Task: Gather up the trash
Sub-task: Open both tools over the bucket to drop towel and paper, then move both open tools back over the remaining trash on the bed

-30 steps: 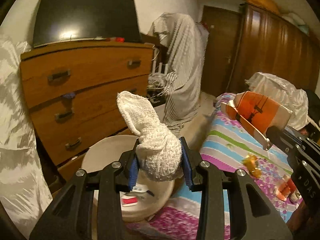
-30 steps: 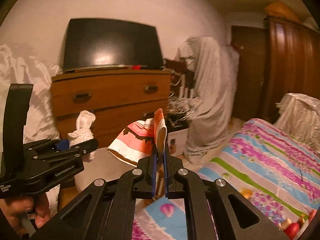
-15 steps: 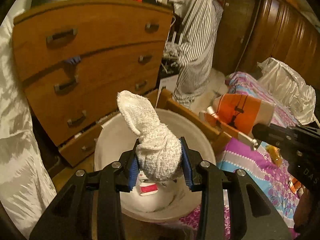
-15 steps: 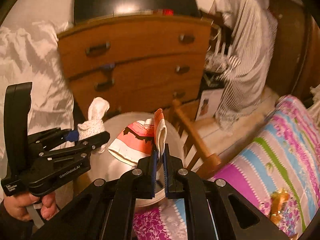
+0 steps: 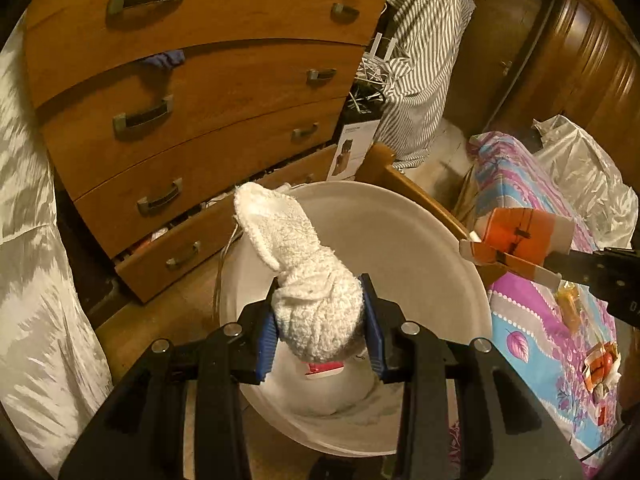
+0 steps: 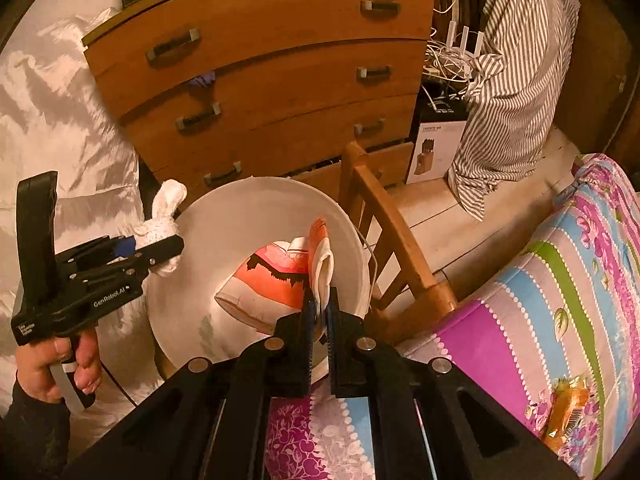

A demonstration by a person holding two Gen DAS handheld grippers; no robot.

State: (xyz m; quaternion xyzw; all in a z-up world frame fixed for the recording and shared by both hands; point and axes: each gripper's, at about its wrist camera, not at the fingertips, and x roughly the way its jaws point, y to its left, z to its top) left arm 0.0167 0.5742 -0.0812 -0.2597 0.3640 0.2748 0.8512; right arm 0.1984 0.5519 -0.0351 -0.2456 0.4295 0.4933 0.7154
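Left gripper (image 5: 320,332): jaws spread to roughly the width of a balled white cloth (image 5: 308,284), which is clamped between the blue pads (image 5: 266,340). A loose end of the cloth sticks up and away from the jaws. The cloth is held directly above the open mouth of a white bucket (image 5: 452,248). In the right wrist view the same gripper (image 6: 160,248) sits over the bucket's left rim (image 6: 248,184), gripped by the person's hand (image 6: 60,364).

Right gripper (image 6: 320,312): jaws nearly closed, only a narrow gap between them, pinching the flattened rim of a crushed orange-and-white paper cup (image 6: 280,276). The cup hangs over the bucket's opening, its body tilted to the left. From the left wrist view the cup (image 5: 520,236) is at the bucket's right edge, above the wooden chair frame (image 5: 408,192).

Bucket contents: a small red-and-white packet (image 5: 324,368) lies at the bottom, partly hidden by the cloth.

Surroundings: a wooden chest of drawers (image 6: 272,72) stands behind the bucket, lowest drawer partly open. On the flowered bedspread (image 6: 560,280) to the right lie an orange wrapper (image 6: 564,412) and, in the left wrist view, a further wrapper (image 5: 602,364).
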